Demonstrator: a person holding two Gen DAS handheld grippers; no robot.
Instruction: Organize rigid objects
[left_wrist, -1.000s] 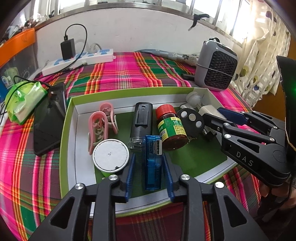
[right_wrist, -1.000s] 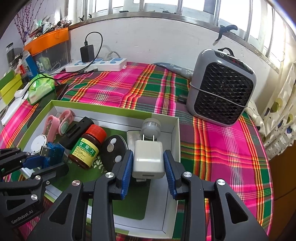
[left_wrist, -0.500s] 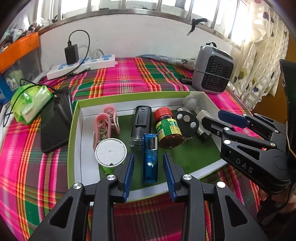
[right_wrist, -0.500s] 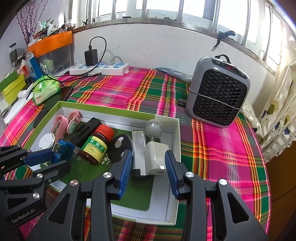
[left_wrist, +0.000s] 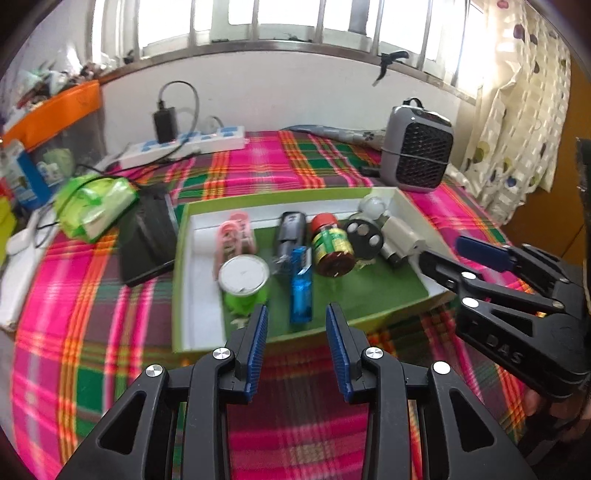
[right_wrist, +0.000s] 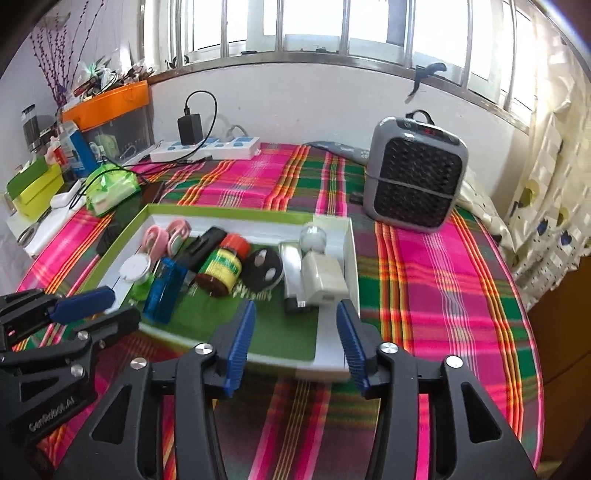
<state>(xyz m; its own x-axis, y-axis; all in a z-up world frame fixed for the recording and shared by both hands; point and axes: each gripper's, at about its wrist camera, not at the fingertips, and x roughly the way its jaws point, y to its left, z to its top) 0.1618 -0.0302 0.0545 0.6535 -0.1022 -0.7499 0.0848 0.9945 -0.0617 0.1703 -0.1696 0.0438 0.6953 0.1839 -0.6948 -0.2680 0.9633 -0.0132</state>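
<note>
Both grippers have backed out of the green-rimmed tray (left_wrist: 179, 280) since a second ago. The left gripper (left_wrist: 295, 347), jaws spread and empty, hangs before the tray's near rim, with the blue USB drive (left_wrist: 301, 291) lying free inside. The right gripper (right_wrist: 295, 339), likewise spread, has let go of the white charger (right_wrist: 323, 280), which seems, through blur, to rest by the right wall. Sorting looks nearly finished.

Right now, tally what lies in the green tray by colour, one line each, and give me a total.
Pink: 1, the clips
White: 3, the round lid, the bulb, the charger
Black: 2, the long case, the disc
Blue: 1, the stapler
Red-capped: 1, the bottle
Total: 8, all inside the tray
</note>
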